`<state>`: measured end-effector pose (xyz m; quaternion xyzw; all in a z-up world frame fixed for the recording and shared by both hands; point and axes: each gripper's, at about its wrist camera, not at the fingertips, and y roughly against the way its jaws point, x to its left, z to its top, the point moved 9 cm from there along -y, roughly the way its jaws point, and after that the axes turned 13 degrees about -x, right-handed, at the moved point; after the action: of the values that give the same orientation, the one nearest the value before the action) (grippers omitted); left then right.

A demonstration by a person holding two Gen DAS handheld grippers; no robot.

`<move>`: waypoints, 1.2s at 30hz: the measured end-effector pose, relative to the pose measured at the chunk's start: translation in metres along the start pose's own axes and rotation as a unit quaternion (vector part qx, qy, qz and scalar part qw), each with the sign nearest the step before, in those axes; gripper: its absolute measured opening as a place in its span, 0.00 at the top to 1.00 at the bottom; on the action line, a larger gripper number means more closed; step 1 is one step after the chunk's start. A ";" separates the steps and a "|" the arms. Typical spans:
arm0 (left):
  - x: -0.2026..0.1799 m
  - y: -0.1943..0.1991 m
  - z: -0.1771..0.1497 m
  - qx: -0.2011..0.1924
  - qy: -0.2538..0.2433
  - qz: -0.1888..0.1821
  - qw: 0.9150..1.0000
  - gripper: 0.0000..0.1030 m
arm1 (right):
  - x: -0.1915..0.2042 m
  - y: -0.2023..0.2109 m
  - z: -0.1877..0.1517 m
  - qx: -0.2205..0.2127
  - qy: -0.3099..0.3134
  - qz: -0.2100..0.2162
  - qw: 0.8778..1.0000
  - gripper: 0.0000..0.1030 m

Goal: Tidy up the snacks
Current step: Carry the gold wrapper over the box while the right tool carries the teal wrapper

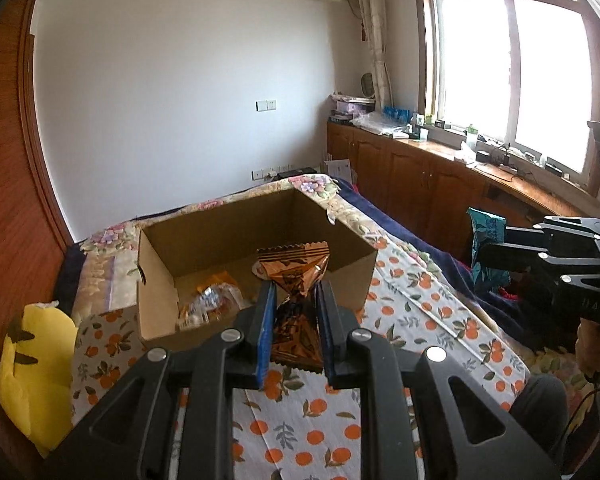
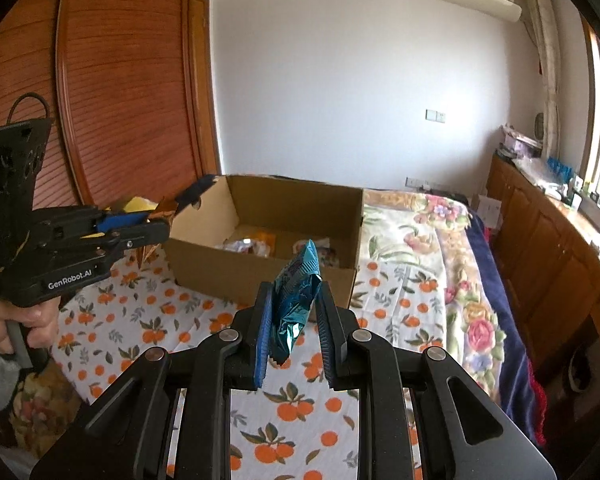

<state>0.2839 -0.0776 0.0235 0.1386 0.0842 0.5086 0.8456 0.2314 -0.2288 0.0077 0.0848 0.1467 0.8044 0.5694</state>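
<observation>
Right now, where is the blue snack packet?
The blue snack packet is pinched in the right gripper, held above the orange-print sheet, just short of the cardboard box.

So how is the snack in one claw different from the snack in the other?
The left gripper holds an orange-brown foil packet; the right gripper holds a teal-blue foil packet. The orange-brown one is pinched at its waist and fans out at the top, while the teal-blue one looks crumpled and leans. Both are small, shiny, and held in front of the open cardboard box.
</observation>
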 end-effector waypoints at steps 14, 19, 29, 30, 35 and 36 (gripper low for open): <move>0.041 -0.059 0.012 0.016 0.013 0.005 1.000 0.83 | -0.016 -0.064 0.031 0.004 0.003 0.009 1.000 0.82; 0.058 -0.085 0.005 0.024 0.015 0.009 1.000 0.83 | -0.019 -0.095 0.034 0.010 0.008 0.011 1.000 0.82; 0.074 -0.126 -0.031 0.058 0.025 0.011 0.998 0.83 | -0.017 -0.156 0.015 0.036 0.001 0.027 0.999 0.82; 0.075 -0.129 -0.034 0.061 0.025 0.012 0.998 0.83 | -0.015 -0.163 0.010 0.042 0.001 0.029 0.999 0.82; 0.085 -0.142 -0.047 0.073 0.030 0.016 0.997 0.83 | -0.010 -0.192 -0.006 0.061 0.000 0.037 0.997 0.82; 0.086 -0.144 -0.050 0.076 0.031 0.017 0.997 0.83 | -0.009 -0.197 -0.008 0.065 0.000 0.038 0.997 0.82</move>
<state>0.4306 -0.0578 -0.0698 0.1878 0.1459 0.5193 0.8208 0.4076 -0.1772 -0.0655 0.1267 0.1955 0.8142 0.5318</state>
